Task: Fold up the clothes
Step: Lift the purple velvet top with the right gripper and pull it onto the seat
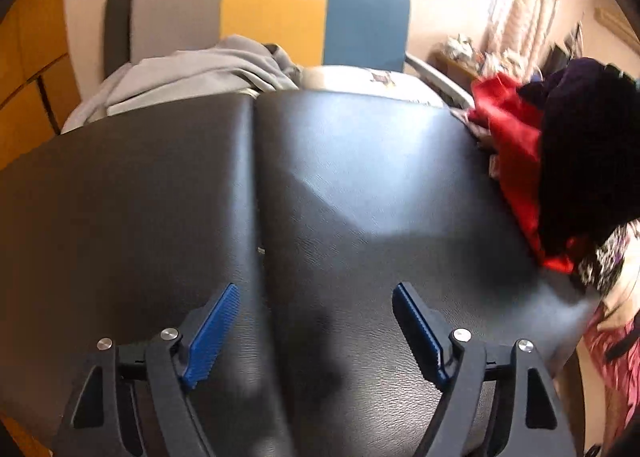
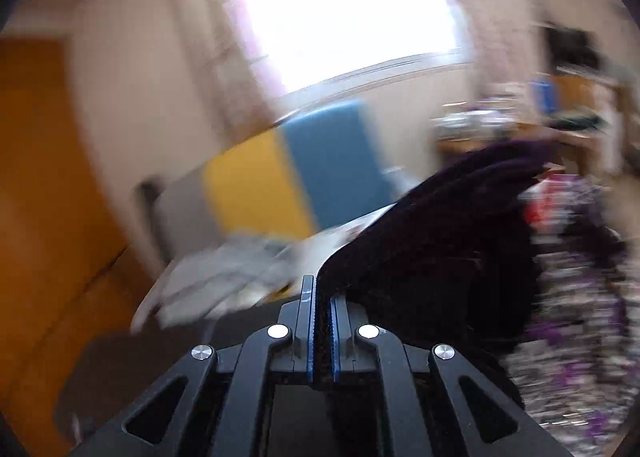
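Right wrist view shows a dark purple cloth [image 2: 440, 249] in the middle and right of the frame. It is pinched at its edge between the two blue pads of the right gripper [image 2: 320, 321]. The pads are squeezed tight together on it, and the cloth hangs up and off to the right. This picture is very blurry, so I cannot tell what kind of clothing it is.

In the left wrist view the same dark cloth [image 1: 584, 153] sits at the right edge of the frame, on top of a red cloth [image 1: 508, 145]. More patterned clothes [image 1: 612, 265] lie below them at the lower right. The left gripper [image 1: 316, 333] is at the bottom of the frame. Its blue pads are wide apart and hold nothing. It hangs over a black padded table [image 1: 360, 197], which is bare in the middle.

At the upper left of that view, a grey garment [image 1: 192, 73] lies in a loose heap past the far edge of the table. Behind it stands a chair [image 1: 276, 13] with grey, yellow and blue stripes.

I think the step in hand is bringing the dark cloth from the pile to the black table. Next, the cloth needs to be laid flat on the bare part. The empty left gripper could take another edge to help spread it out.
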`<state>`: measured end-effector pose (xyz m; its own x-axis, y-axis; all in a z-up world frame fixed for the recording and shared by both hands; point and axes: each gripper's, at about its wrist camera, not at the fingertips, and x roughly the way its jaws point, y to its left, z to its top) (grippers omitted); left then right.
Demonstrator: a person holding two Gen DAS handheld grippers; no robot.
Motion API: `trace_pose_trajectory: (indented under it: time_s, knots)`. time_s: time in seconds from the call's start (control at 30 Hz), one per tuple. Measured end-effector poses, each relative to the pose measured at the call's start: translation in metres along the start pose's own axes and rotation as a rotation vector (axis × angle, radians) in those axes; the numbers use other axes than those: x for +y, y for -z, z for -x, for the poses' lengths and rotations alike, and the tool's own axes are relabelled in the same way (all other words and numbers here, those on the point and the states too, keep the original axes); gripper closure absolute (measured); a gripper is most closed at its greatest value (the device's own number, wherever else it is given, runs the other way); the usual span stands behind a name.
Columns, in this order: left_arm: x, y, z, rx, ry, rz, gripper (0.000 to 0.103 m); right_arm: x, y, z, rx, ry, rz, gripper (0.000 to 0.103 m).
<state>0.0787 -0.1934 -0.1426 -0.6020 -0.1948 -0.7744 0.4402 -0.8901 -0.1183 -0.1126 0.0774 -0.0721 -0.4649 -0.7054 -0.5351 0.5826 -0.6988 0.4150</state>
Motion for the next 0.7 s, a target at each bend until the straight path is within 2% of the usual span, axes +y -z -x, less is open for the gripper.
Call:
trace_pose_trajectory:
  time_s: [0.2,0.23,0.4,0.53,0.6,0.7]
  knots:
    - [0.042,0.009,0.022,-0.036,-0.044,0.087,0.022,0.122,0.036,-0.065,0.177,-0.202,0.282,0.093]
    - [0.05,0.012,0.024,-0.036,-0.054,0.106,0.022,0.125,0.045,-0.069,0.202,-0.212,0.277,0.093]
    - [0.082,0.028,0.033,-0.034,-0.086,0.187,0.022,0.106,0.095,-0.083,0.318,-0.216,0.154,0.091]
    - [0.088,0.033,0.039,-0.037,-0.101,0.177,0.024,0.091,0.134,-0.094,0.41,-0.219,0.055,0.085]
    - [0.078,0.027,0.04,-0.038,-0.067,0.149,0.025,0.066,0.14,-0.093,0.405,-0.161,-0.015,0.078]
    - [0.048,0.006,0.037,-0.044,0.037,0.083,0.025,0.025,0.139,-0.079,0.353,-0.085,-0.139,0.073]
